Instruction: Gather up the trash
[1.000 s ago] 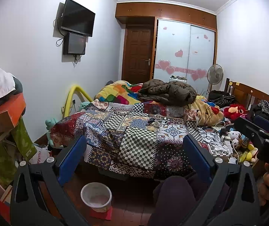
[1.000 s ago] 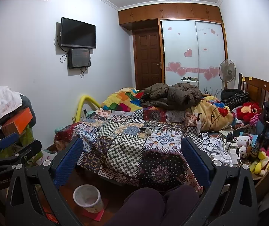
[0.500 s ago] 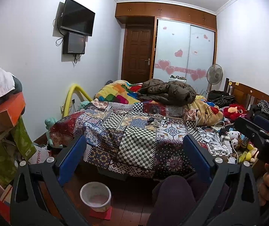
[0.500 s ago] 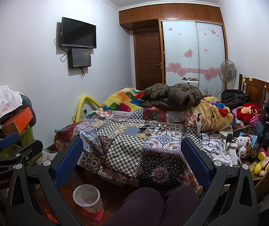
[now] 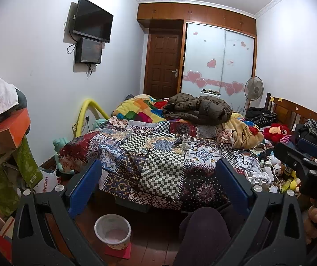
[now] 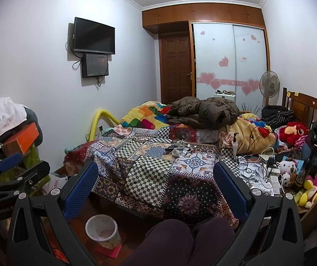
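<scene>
Nearest: left gripper (image 5: 158, 177) and right gripper (image 6: 155, 177), blue-padded black jaws spread wide, nothing btwn them, both held well short of the patchwork-quilted bed (image 5: 158, 155). Below the bed's near edge, on dark wood floor: small white round plastic waste bin (image 5: 112, 231) on a red mat. Mid-bed: cluster of small loose scraps and bits (image 5: 184, 144), too small to identify. Far end of bed: crumpled brown padded jacket (image 5: 200, 108), w/ brown wooden door (image 5: 163, 64) beyond
</scene>
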Demonstrator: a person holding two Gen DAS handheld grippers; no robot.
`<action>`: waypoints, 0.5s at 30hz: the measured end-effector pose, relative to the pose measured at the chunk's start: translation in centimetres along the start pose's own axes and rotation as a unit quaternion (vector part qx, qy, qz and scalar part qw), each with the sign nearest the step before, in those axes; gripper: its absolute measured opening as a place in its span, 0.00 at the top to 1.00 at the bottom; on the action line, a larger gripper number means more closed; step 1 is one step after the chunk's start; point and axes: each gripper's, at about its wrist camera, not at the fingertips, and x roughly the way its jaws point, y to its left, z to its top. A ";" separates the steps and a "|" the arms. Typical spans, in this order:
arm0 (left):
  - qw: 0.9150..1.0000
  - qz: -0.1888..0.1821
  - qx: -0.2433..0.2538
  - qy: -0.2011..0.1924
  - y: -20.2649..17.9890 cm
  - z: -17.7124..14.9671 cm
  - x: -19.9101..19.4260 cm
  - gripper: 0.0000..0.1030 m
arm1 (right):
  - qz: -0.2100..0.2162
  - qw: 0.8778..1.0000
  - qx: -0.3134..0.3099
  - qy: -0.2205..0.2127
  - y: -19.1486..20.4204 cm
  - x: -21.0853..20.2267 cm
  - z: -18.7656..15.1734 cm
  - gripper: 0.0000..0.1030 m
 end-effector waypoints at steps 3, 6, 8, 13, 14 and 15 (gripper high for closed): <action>1.000 0.008 -0.005 0.001 0.0 0.3 0.5 0.00 | 0.003 1.000 0.000 0.003 -0.1 0.6 0.0 0.00; 1.000 0.013 0.000 0.000 -0.1 0.7 1.4 0.00 | 0.004 1.000 0.001 0.005 -0.4 1.5 0.1 0.00; 1.000 0.013 -0.001 -0.003 -0.2 1.2 2.0 0.00 | 0.000 1.000 0.000 0.002 -0.8 2.1 0.3 0.00; 1.000 0.001 0.006 -0.015 -1.0 3.2 5.0 0.00 | -0.020 1.000 0.006 0.004 -2.4 5.0 1.7 0.00; 1.000 -0.004 0.005 -0.016 -1.1 3.5 5.6 0.00 | -0.030 1.000 0.004 0.003 -2.6 5.4 1.9 0.00; 1.000 -0.010 0.005 -0.018 -1.3 4.0 6.5 0.00 | -0.042 0.999 0.000 0.002 -2.9 6.1 2.1 0.00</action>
